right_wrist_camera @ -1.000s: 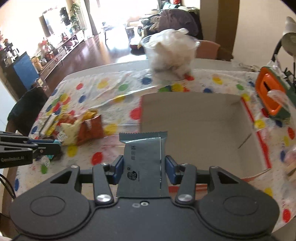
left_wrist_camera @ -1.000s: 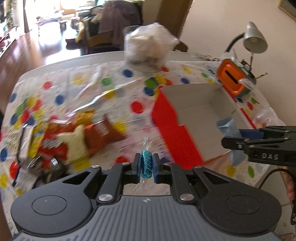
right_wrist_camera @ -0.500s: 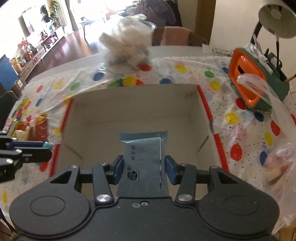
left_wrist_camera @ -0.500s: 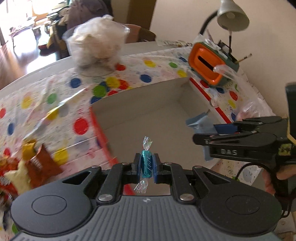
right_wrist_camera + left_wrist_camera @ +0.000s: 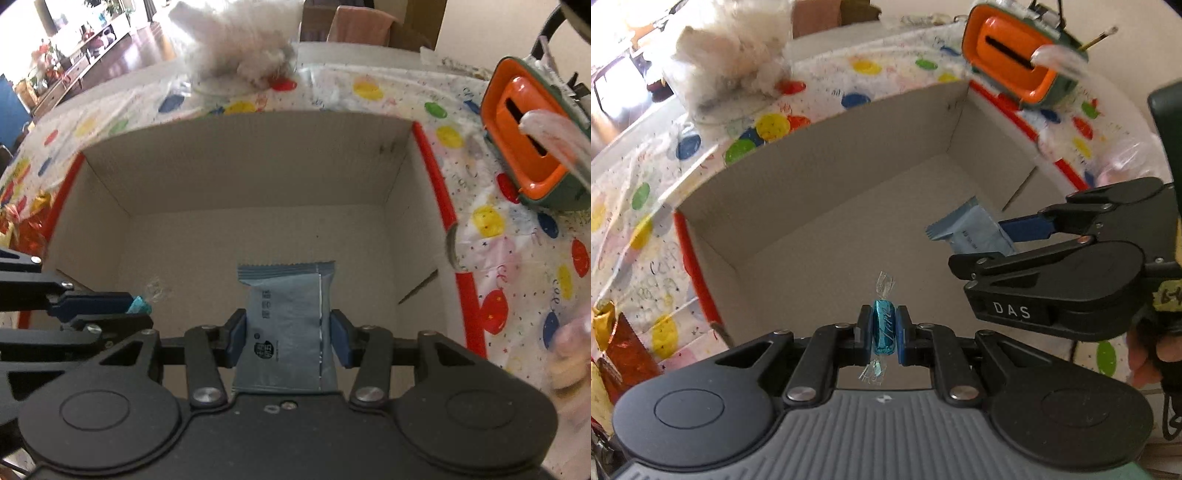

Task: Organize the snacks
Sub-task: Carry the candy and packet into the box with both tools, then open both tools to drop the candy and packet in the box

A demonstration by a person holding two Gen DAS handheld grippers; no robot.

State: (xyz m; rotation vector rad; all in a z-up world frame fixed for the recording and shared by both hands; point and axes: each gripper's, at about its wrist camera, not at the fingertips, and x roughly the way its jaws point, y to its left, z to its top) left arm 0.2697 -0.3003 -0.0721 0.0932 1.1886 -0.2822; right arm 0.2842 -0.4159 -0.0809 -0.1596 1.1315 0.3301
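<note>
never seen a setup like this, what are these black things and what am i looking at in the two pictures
No robot here: a person holds a two-finger grasping tool in each hand, and a fisheye camera on each tool looks forward along its fingers. One picture comes from the left tool, the other from the right tool; each also catches the other tool from the side.

Both point down into an open cardboard box with red outer sides, standing on a table under a dotted cloth. The box floor looks bare. The left tool is shut on a small blue candy in a twist wrapper. The right tool is shut on a grey-blue packet.

Around the box: an orange and green holder, a blurred white bundle, and more snacks at the left.
</note>
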